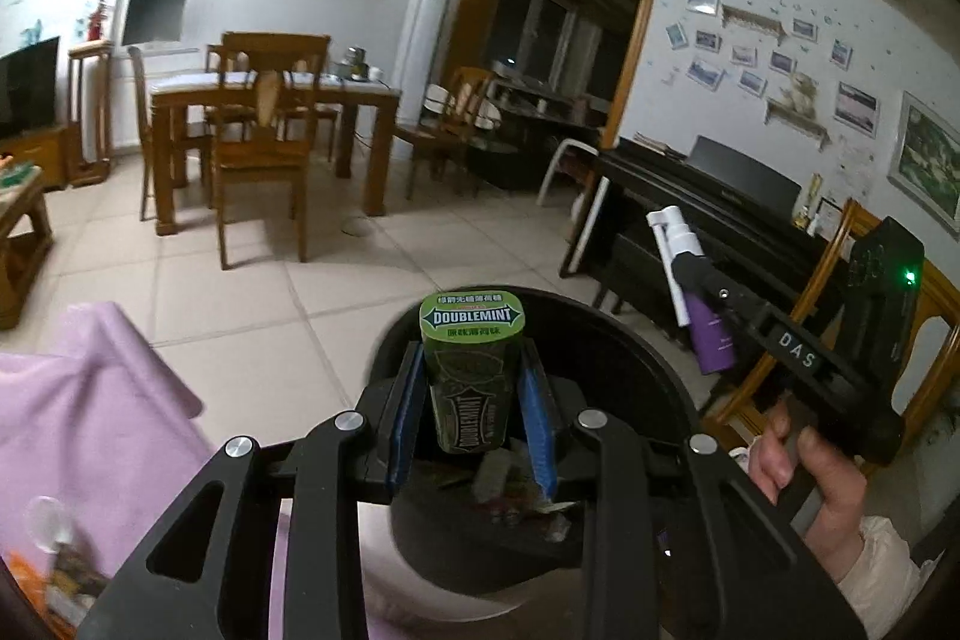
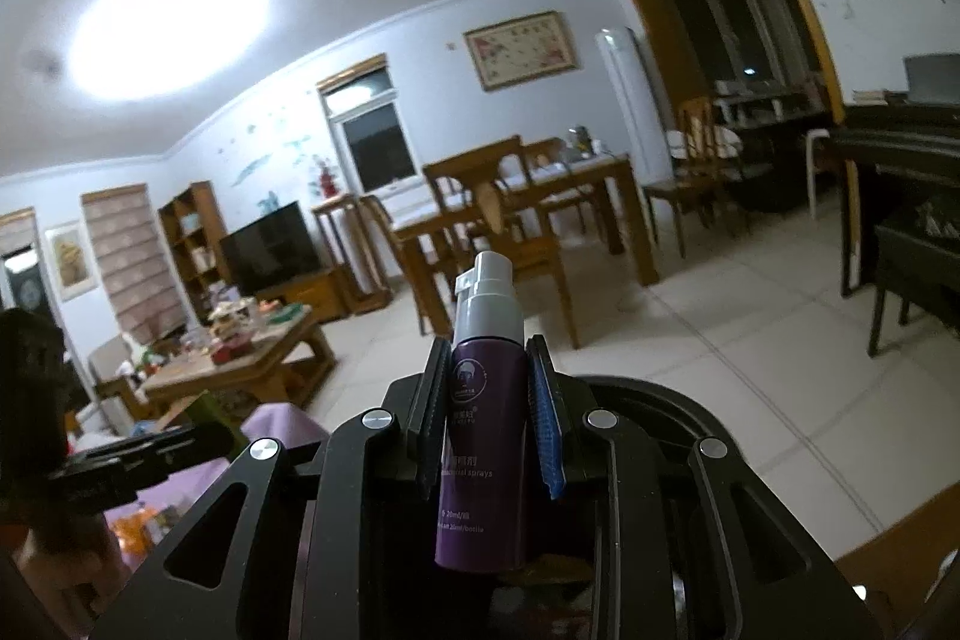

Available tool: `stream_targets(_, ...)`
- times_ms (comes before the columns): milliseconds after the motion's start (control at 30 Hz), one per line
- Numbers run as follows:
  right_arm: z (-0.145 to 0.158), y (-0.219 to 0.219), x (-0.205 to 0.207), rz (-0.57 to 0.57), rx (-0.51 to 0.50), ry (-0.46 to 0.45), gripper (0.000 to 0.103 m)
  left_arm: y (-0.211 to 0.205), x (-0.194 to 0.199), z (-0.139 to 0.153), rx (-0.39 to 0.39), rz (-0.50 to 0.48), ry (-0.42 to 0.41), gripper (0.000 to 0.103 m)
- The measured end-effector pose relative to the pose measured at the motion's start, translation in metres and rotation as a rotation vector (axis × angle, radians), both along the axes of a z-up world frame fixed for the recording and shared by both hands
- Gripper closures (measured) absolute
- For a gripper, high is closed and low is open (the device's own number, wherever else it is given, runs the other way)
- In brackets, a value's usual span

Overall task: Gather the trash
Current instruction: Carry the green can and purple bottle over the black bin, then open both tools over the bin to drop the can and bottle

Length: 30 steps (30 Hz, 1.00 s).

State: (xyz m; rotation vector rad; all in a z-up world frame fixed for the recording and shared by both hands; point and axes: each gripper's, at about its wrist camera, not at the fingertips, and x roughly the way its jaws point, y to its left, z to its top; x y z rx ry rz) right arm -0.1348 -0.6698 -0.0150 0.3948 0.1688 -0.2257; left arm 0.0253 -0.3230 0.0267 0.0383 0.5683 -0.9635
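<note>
My left gripper [image 1: 474, 370] is shut on a green Doublemint gum bottle [image 1: 471, 376], held upright over the open black trash bin [image 1: 630, 340]. Scraps of trash lie inside the bin [image 1: 504, 484]. My right gripper [image 2: 489, 382] is shut on a purple spray bottle [image 2: 483, 454] with a white nozzle, held above the bin's black rim [image 2: 678, 400]. In the left wrist view the right gripper [image 1: 690, 274] and its spray bottle [image 1: 711, 334] show at the right, beside the bin.
A purple cloth [image 1: 90, 400] covers the surface at the left. A black piano [image 1: 720, 202] and a wooden chair [image 1: 936, 328] stand at the right. A wooden dining table with chairs [image 1: 264, 112] is across the tiled floor. A cluttered coffee table [image 2: 240, 358] is at left.
</note>
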Motion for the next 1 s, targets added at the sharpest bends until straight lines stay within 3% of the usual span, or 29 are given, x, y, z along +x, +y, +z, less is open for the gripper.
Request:
stream_targets(333,-0.034,-0.005,0.009,-0.006,0.020,0.036,0.077,-0.035,-0.003,-0.021,0.057,-0.018,0.035,0.072)
stream_targets(600,-0.040,0.024,0.027,0.001,0.017,0.070,0.077,-0.053,-0.010,-0.026,0.091,-0.021,0.027,0.072)
stream_targets(1000,-0.040,0.027,0.040,0.010,0.014,0.094,0.077,-0.071,-0.024,-0.021,0.116,-0.060,-0.025,0.070)
